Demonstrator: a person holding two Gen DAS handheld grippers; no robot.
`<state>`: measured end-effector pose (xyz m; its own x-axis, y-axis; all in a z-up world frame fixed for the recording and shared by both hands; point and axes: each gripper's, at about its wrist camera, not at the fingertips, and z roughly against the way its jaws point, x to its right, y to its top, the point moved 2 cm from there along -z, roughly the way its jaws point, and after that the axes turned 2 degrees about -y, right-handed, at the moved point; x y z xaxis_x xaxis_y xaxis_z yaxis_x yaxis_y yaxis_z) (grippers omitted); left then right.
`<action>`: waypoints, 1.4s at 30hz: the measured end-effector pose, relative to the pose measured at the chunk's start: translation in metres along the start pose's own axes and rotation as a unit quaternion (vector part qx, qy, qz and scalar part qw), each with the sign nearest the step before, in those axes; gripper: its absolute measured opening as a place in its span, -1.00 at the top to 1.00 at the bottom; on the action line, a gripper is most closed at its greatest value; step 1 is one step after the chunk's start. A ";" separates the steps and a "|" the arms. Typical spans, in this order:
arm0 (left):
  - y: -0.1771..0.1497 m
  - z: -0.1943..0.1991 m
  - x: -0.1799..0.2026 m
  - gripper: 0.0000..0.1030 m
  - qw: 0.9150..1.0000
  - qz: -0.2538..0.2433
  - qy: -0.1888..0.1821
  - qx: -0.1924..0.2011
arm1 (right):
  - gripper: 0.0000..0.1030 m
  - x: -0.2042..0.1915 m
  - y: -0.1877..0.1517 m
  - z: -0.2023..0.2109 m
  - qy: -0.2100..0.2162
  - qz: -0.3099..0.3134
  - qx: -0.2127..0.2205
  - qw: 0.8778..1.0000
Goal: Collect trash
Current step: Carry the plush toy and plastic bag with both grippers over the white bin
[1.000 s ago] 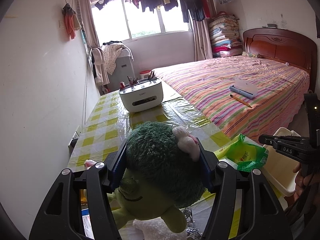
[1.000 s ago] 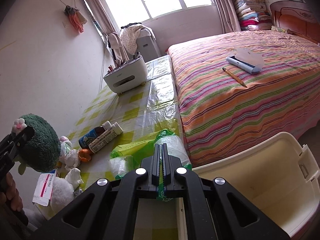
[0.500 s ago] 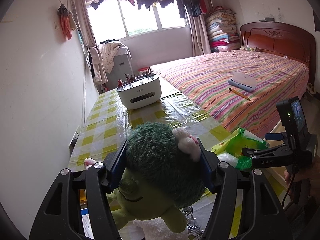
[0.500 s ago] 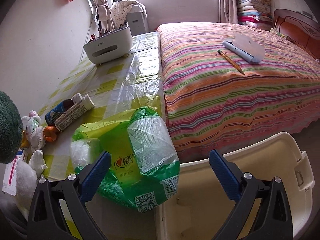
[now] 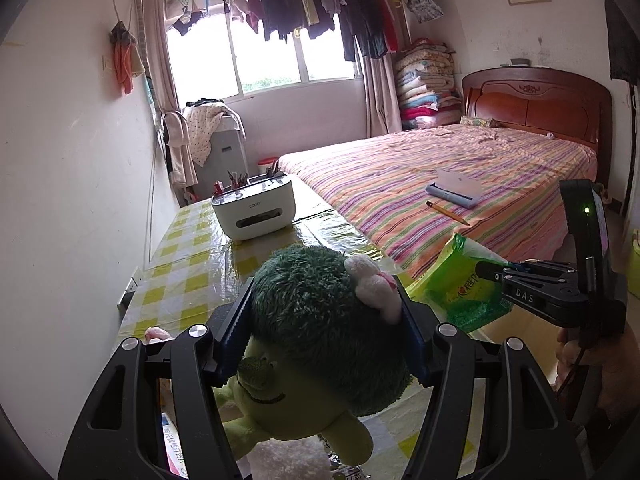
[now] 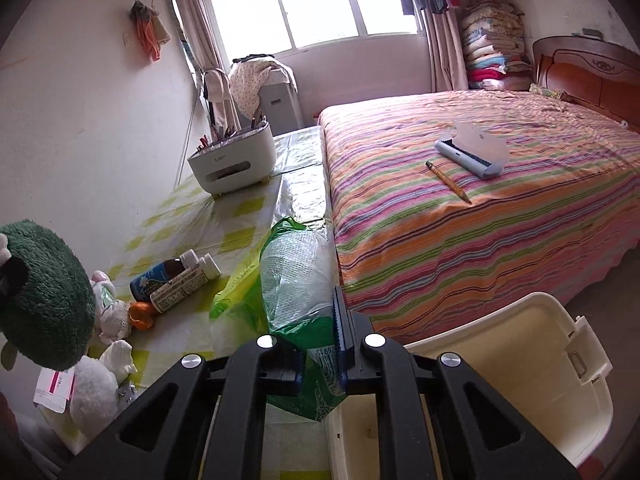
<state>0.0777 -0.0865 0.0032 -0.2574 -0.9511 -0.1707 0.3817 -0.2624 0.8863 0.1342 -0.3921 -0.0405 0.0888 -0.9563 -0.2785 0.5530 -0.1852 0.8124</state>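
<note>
Farthest left, the left gripper (image 5: pixel 324 332) has its blue-padded jaws clenched on the dark green fuzzy head of a green plush doll (image 5: pixel 320 320) with a small pink-and-white flower, held above the counter (image 6: pixel 240 216) covered in a yellow-checked plastic cloth. On the counter beside it in the right wrist view lie small white plush toys (image 6: pixel 114 320), a dark bottle (image 6: pixel 160 278) and a white labelled bottle (image 6: pixel 186 286) side by side, and farther back a white desk organiser (image 6: pixel 232 166) holding pens. Right of the bottles, at the counter's edge, is the crumpled green plastic bag (image 6: pixel 288 292) with a clear panel, the trash. The right gripper (image 6: pixel 322 356) is closing its jaws, and the bag's lower corner is pinched between the pads. Below and right of it stands an open cream plastic bin (image 6: pixel 520 380) on the floor, beside the striped bed (image 6: pixel 480 208), on which lie a pencil (image 6: pixel 448 176) and a grey-blue case (image 6: pixel 472 152).
</note>
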 end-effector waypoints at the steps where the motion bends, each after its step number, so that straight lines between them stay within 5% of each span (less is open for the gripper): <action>1: 0.000 0.001 0.005 -0.19 1.000 -0.003 -0.003 0.003 | 0.78 0.001 0.002 0.007 0.000 -0.008 0.012 1.000; 9: -0.003 -0.003 0.045 -0.19 0.999 0.007 -0.036 -0.004 | 0.78 0.023 0.013 0.056 -0.028 -0.029 0.085 0.996; 20: 0.001 -0.012 0.091 -0.19 0.997 0.012 -0.071 -0.017 | 0.78 0.063 0.010 0.092 -0.078 -0.045 0.123 0.988; 42: 0.011 -0.037 0.155 -0.19 0.991 0.004 -0.131 -0.042 | 0.78 0.106 -0.004 0.109 -0.144 -0.061 0.123 0.980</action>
<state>0.0751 -0.2425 -0.0298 -0.4715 -0.8811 -0.0371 0.4539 -0.2785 0.8464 0.0511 -0.5173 -0.0172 -0.2226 -0.9415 -0.2532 0.3252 -0.3165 0.8911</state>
